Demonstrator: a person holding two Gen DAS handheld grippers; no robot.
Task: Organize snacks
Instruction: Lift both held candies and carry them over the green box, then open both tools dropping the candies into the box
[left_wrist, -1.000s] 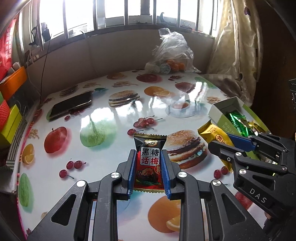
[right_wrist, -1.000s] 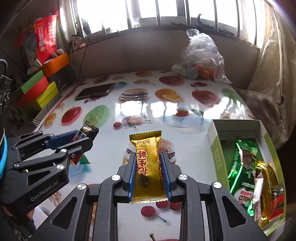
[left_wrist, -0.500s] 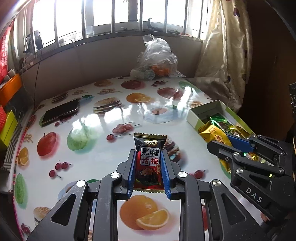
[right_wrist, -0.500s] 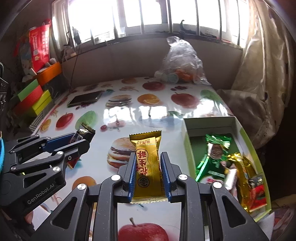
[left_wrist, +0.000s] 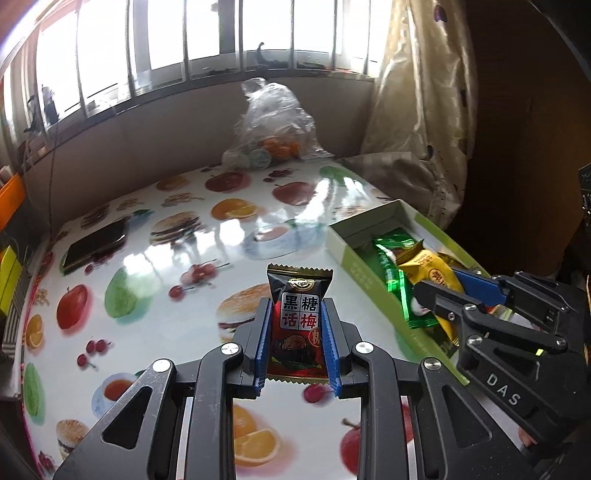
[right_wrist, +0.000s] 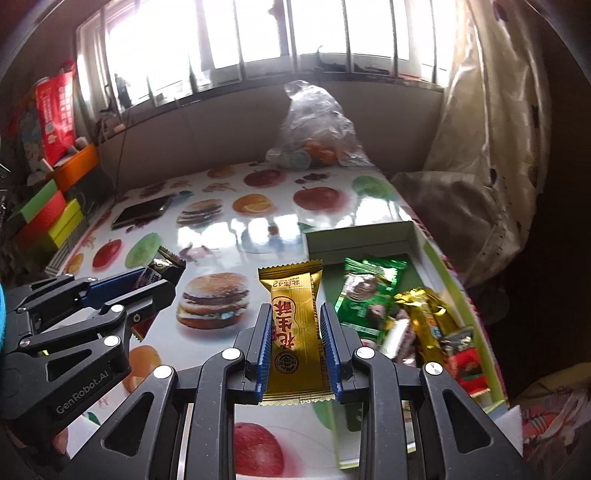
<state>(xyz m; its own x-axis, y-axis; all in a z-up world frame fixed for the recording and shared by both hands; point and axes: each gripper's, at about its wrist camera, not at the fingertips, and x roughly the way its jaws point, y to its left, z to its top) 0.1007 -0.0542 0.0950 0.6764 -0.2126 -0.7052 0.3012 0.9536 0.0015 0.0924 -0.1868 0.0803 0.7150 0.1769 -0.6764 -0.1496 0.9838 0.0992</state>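
I am holding a light, crinkly black-and-red foil plum-candy packet (left_wrist: 298, 325) pinched mid-body in my left gripper (left_wrist: 297, 345), and my right gripper (right_wrist: 295, 349) is clamping a slippery gold foil peanut-crisp bar (right_wrist: 294, 332) likewise.

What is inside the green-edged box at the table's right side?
The box holds loose wrapped snacks: a green packet, gold-wrapped pieces and a red one. Its far end is bare. Whatever lies beneath the pile is covered.
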